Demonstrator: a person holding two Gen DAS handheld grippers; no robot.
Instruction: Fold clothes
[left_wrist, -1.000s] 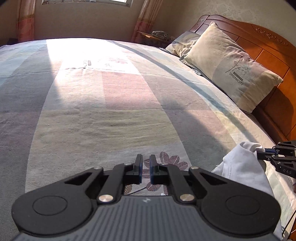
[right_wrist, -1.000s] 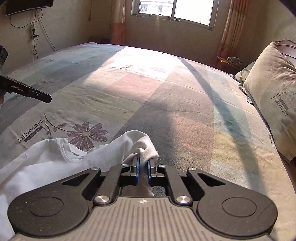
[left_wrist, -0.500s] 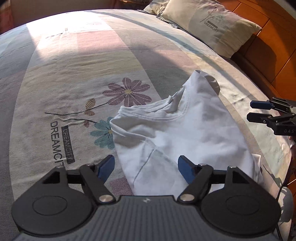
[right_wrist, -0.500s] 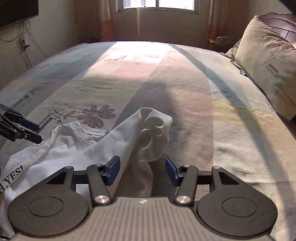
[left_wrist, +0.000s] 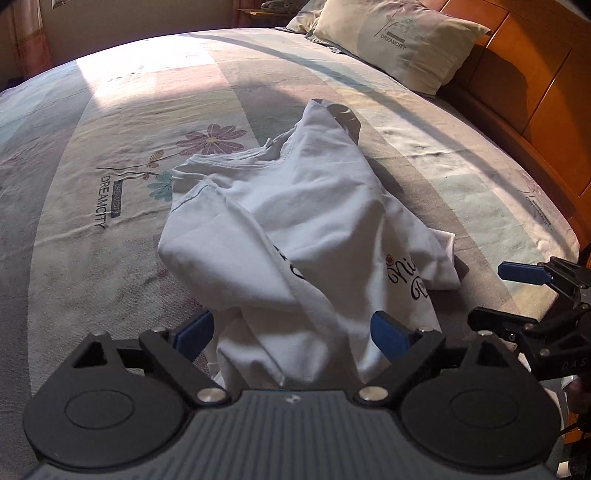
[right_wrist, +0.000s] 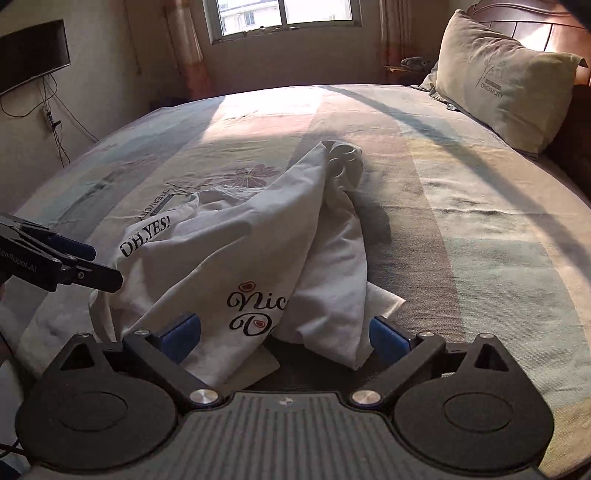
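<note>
While opening wide, left gripper (left_wrist: 291, 334) fingers (left_wrist: 194, 334) spread either side of crumpled white T-shirt (left_wrist: 295, 229); pads clear of cloth, nothing pinched. Shirt heaped on bed (left_wrist: 92, 229) ahead of fingertips, collar toward far end, black lettering near right finger. Right gripper (left_wrist: 513, 295) off to right of fingers, parted. Pillow (left_wrist: 399, 40) far ahead right.

From right wrist: right gripper (right_wrist: 284, 338) likewise opening, fingers (right_wrist: 388, 339) straddling shirt's near edge (right_wrist: 258, 258), not pressing. Twisted sleeve peak ahead of fingertips. Left gripper (right_wrist: 92, 264) at left, beside shirt. Window (right_wrist: 284, 14) far ahead.
</note>
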